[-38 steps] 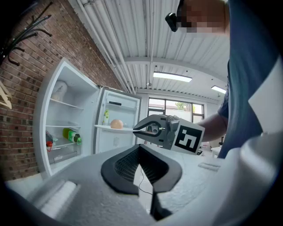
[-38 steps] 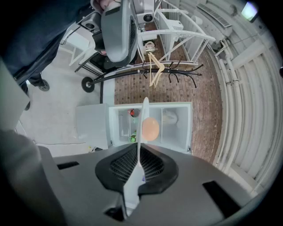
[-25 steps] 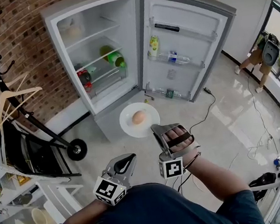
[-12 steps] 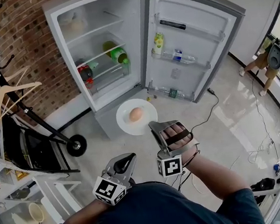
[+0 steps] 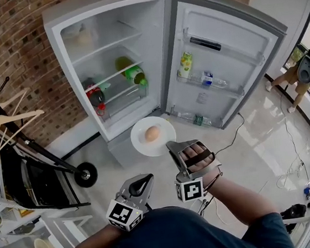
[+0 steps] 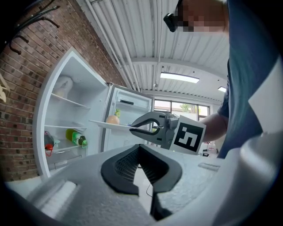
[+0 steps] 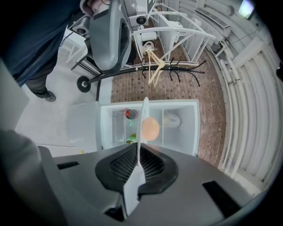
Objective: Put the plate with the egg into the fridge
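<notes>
As the right claw (image 5: pixel 171 145) pinches it, the plate (image 5: pixel 140 142) juts ahead.

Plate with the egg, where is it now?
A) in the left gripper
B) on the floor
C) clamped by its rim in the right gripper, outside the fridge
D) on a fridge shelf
C: the right gripper is shut on the rim of the plate, which carries the egg in front of the open fridge.
</notes>
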Tool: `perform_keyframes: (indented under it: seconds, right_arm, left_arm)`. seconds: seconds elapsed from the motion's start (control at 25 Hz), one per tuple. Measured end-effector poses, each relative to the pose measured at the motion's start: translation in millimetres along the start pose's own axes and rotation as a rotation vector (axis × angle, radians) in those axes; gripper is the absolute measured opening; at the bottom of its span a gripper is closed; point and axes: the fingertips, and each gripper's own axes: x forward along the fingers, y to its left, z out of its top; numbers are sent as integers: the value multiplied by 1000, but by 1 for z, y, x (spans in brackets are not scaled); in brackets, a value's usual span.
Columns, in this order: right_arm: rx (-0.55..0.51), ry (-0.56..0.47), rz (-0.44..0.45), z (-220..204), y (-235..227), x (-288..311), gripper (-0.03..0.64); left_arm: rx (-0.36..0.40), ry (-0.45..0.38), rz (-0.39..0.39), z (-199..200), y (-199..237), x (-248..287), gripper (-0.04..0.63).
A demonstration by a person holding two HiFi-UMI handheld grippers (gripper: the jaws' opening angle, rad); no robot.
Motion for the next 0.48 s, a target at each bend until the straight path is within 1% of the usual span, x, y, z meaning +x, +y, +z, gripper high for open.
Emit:
perform_keyframes:
  seconds: [0.32, 0.48]
  right_arm:
    - [7, 14, 14, 5, -25, 100, 21]
    - [21, 32, 31, 13, -32, 145, 21]
  left_arm:
    - [-4, 2, -10, 22, 104, 27, 5]
    - [0, -2, -20, 31, 150, 31, 5]
